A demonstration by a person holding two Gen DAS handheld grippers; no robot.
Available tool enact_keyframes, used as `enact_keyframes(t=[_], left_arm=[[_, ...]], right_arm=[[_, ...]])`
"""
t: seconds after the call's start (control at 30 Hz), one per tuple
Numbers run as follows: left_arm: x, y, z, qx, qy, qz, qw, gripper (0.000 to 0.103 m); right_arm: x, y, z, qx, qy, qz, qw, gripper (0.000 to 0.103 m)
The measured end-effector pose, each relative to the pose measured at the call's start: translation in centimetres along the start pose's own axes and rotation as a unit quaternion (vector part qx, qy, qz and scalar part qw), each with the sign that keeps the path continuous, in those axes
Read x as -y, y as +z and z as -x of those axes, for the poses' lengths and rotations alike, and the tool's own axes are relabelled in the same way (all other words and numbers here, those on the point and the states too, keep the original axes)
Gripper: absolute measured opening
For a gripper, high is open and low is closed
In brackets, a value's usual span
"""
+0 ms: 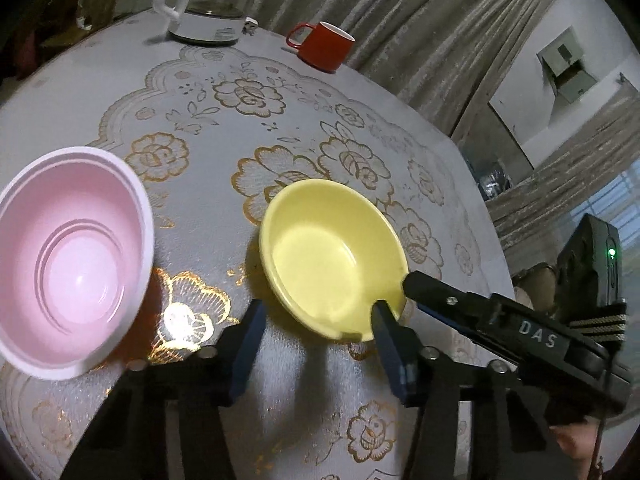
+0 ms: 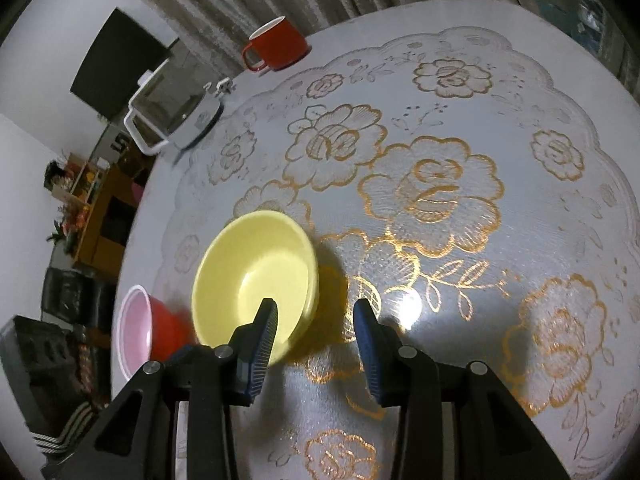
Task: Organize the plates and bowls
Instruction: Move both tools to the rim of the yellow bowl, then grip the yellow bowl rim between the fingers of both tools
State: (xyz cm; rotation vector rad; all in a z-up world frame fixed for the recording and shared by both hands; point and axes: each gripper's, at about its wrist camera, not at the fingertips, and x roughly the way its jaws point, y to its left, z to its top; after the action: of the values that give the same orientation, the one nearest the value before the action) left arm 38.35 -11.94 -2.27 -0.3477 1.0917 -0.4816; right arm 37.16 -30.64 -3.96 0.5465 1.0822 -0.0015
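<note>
**Both grippers at the yellow bowl, jaws apart**

Left gripper [image 1: 320, 322] hangs low over the table [image 1: 304, 128], its jaws partly open and gripping nothing; its right finger [image 1: 390, 340] stands at the near rim of the yellow bowl [image 1: 332, 256], the left finger over bare cloth beside it. Right gripper [image 2: 316, 328] also stands partly open and holds nothing: its left finger [image 2: 262, 340] overlaps the yellow bowl's [image 2: 256, 280] near side, while the right finger is over the flowered tablecloth. From the left wrist view its tip [image 1: 420, 282] reaches the bowl's right rim; whether it touches is unclear. The pink bowl [image 1: 72, 260] lies well to the left of the yellow one, tilted, its outside red [image 2: 168, 328]. A red mug [image 1: 324, 50] and a glass kettle [image 1: 208, 12] stand at the far edge.
</note>
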Motion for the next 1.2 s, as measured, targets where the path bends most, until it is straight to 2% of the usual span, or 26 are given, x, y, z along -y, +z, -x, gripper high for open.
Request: enact_keyframes(t=[0.1, 0.2, 0.27, 0.33, 0.4, 0.53, 0.73, 1.2], left_arm=[[0.1, 0.1, -0.5, -0.003, 0.001, -0.005, 1.0000, 0.049], [0.0, 0.3, -1.1, -0.007, 0.014, -0.009, 0.9998, 0.040], [-0.1, 0.3, -1.4, -0.010, 0.012, -0.015, 0.9998, 0.028], [0.1, 0.2, -1.6, -0.011, 0.016, -0.026, 0.9995, 0.027], [0.0, 0.1, -2.0, -0.016, 0.016, -0.031, 0.9993, 0.026], [-0.2, -0.3, -1.6, -0.018, -0.007, -0.024, 0.9995, 0.023], [1.8, -2.0, 0.6, 0.002, 0.002, -0.061, 0.9981, 0.022], [5.7, -8.2, 6.8, 0.017, -0.027, -0.092, 0.9952, 0.022]], right_arm=[[-0.1, 0.1, -1.1, -0.009, 0.003, 0.004, 1.000, 0.030], [0.0, -0.1, -2.3, -0.021, 0.002, 0.003, 1.000, 0.023], [0.2, -0.3, -2.8, -0.025, 0.012, -0.005, 1.000, 0.016], [0.3, -0.5, -3.2, -0.030, 0.019, -0.011, 0.999, 0.012], [0.3, -0.8, -3.2, -0.034, 0.020, -0.010, 0.999, 0.012], [0.4, -1.1, -2.4, -0.032, 0.016, -0.005, 0.999, 0.012], [0.3, -2.9, 0.4, -0.017, 0.019, 0.007, 1.000, 0.012], [0.7, -9.0, 8.2, 0.019, 0.031, 0.009, 0.999, 0.012]])
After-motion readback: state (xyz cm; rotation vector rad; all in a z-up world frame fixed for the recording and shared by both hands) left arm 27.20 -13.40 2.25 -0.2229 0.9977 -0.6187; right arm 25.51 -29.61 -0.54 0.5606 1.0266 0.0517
